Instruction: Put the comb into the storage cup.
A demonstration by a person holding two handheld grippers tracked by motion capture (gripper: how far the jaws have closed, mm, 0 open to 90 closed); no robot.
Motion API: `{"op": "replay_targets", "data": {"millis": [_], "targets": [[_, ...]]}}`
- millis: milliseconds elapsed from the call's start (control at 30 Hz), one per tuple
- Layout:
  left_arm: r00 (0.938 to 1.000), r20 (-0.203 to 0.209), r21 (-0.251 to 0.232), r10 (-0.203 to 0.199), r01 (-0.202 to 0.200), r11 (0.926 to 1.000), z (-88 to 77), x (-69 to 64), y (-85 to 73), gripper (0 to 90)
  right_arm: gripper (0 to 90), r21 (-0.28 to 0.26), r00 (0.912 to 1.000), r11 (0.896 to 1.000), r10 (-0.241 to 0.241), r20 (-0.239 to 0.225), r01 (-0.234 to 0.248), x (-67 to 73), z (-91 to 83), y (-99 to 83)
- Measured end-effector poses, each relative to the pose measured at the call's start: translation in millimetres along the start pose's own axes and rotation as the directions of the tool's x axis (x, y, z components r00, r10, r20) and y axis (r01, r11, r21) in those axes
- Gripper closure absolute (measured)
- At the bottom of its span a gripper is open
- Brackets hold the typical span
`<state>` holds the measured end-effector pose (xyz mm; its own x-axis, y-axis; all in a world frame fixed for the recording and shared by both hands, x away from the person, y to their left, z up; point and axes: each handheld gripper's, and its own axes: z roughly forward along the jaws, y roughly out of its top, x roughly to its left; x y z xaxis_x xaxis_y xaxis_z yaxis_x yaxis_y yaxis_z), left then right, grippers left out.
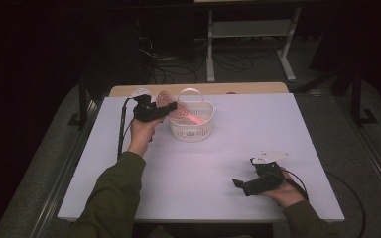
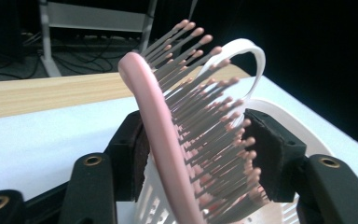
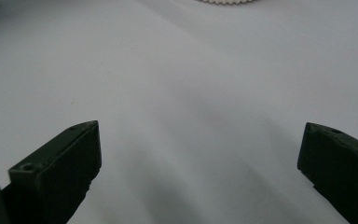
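We have a pink hairbrush (image 2: pixel 161 140) standing tilted in a small white basket (image 1: pixel 191 130), which sits near the far edge of the white table (image 1: pixel 203 198), left of its middle. The brush's handle points down into the basket (image 2: pixel 279 116) and its round head (image 1: pixel 167 101) leans out over the rim toward our left hand; we judge that it is being dropped in handle first, so the basket wall can prop it up. The basket's white carry handle (image 2: pixel 251 60) arches behind the bristles (image 2: pixel 214 121).

Our left gripper (image 1: pixel 154 110) reaches in from the left with the brush head between its jaws. In the left gripper view they are part-way open: the left pad sits close against the pink back, though we cannot tell whether it touches, while the right pad only meets the bristle tips, so the brush looks released rather than squeezed.

Well apart, near the front right corner of the table, our right gripper (image 1: pixel 245 186) rests low over the bare surface, jaws spread wide with nothing between them.
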<state>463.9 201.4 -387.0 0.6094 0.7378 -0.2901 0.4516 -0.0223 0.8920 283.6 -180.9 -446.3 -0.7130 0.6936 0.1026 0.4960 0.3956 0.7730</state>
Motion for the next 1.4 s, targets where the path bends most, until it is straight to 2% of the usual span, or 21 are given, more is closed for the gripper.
{"op": "replay_targets", "data": {"millis": [300, 467, 667, 867, 1100, 1300, 1400], "targets": [[0.9991, -0.016, -0.004, 0.040, -0.040, 0.9992, -4.3, -1.3, -0.9, 34.8, 0.0, 0.002, 1.0000, 1.000, 0.001, -0.001, -0.001, 0.0, 0.6, -0.1], [0.9978, -0.025, -0.005, 0.061, -0.061, 0.9981, -7.0, -0.7, -0.8, 26.1, 0.0, 0.005, 1.0000, 1.000, 0.002, -0.001, -0.002, 0.0, 0.8, -0.2], [0.9929, -0.027, 0.030, 0.116, -0.115, 0.9929, -9.6, -2.0, -1.8, 17.8, 0.0, 0.004, 1.0000, 1.000, 0.005, -0.001, -0.005, -1.1, 1.3, -0.1], [0.9911, -0.021, 0.039, 0.132, -0.131, 0.9906, -13.5, -0.2, -1.2, 12.2, 0.0, -0.003, 1.0000, 1.000, 0.001, -0.006, -0.001, -0.7, 2.4, 2.3], [0.9835, -0.009, 0.051, 0.181, -0.180, 0.9823, -21.8, 0.0, -0.7, 2.1, 0.0, -0.002, 1.0000, 1.000, -0.006, -0.008, 0.006, -0.7, 2.1, 1.8], [0.9734, -0.003, 0.059, 0.229, -0.228, 0.9718, -29.6, -3.8, 0.8, 0.0, 0.0, -0.005, 0.9999, 1.000, -0.004, -0.012, 0.004, -1.7, 2.7, 2.3], [0.9715, 0.008, 0.065, 0.237, -0.237, 0.9693, -33.4, -4.3, 1.2, 0.0, 0.0, -0.007, 0.9999, 1.000, -0.002, -0.012, 0.002, -1.8, 2.8, 2.7]]}}
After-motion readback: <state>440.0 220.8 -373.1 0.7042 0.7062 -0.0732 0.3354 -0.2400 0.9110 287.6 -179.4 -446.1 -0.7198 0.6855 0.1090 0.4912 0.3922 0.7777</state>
